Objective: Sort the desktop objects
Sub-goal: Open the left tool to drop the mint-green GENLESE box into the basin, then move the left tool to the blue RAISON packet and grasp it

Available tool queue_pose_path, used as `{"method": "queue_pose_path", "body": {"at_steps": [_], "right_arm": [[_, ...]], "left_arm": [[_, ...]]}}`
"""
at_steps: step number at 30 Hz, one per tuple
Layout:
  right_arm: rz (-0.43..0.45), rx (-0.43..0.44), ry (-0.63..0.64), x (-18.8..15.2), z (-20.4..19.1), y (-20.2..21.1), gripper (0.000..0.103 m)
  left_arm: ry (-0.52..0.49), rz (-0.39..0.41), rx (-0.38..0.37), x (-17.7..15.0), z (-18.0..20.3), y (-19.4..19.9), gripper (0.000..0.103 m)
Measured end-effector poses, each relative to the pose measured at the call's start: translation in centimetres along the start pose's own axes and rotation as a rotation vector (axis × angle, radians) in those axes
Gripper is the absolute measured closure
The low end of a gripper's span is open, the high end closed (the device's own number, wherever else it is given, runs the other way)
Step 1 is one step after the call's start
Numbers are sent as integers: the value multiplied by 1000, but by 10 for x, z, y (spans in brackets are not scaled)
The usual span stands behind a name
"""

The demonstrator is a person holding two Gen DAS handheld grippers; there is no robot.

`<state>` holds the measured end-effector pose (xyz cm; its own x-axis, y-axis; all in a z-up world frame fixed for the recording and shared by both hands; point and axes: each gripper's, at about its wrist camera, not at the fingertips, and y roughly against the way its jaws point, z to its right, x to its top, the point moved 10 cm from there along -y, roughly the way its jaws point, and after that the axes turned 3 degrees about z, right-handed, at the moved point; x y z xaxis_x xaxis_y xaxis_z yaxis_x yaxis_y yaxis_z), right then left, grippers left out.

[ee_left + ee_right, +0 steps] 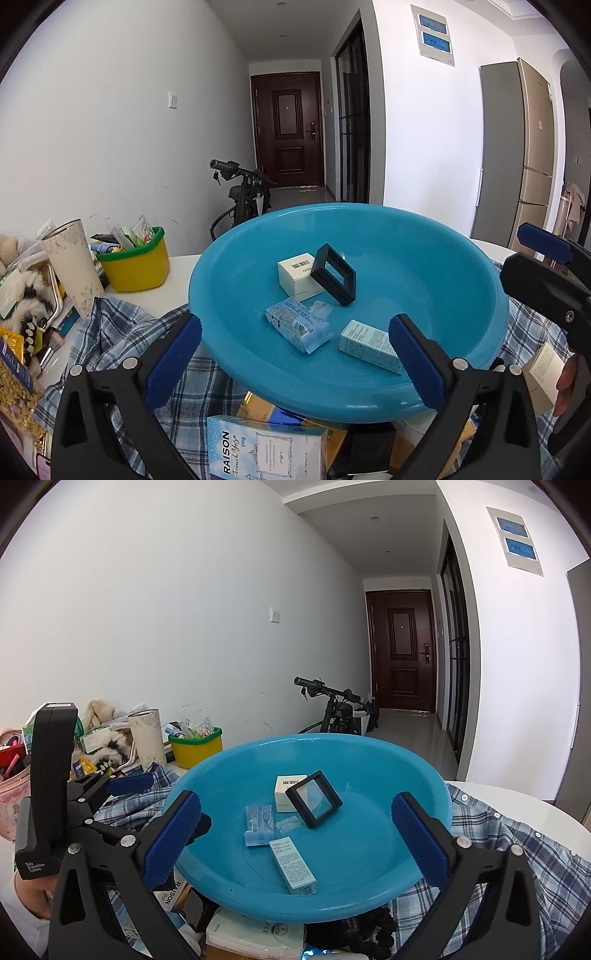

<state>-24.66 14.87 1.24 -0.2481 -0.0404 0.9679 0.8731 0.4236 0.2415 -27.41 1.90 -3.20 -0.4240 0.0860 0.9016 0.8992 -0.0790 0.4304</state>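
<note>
Both grippers hovering over near rim of blue basin (461, 258), jaws spread wide, nothing held. Left gripper (295, 354) is pointing fwd w/ slim teal box (369, 345) lying just ahead, right of centre, nearly touching its right finger; box long axis running diagonal, near-right to far-left. Right gripper (295, 834) is seeing same box dead centre btwn fingers, so right looks better lined up. Black frame (314, 804), white box (288, 788), blue packet (258, 825) sitting further in. Plaid shirt (509, 834) lying under basin.
</note>
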Motion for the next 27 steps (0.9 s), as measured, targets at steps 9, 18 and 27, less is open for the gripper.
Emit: {"method": "queue_pose_path", "body": {"at_steps": [9,18,27], "right_arm": [[-24,5,-29,-6,5,-7,0],[-31,-5,-32,-8,8,-8,0],[-36,-4,-26,-10,6,-10,0]], "left_arm": [[4,7,4,0,1,5,0],[6,13,7,3,0,8,0],[60,25,6,8,-15,15,0]]}}
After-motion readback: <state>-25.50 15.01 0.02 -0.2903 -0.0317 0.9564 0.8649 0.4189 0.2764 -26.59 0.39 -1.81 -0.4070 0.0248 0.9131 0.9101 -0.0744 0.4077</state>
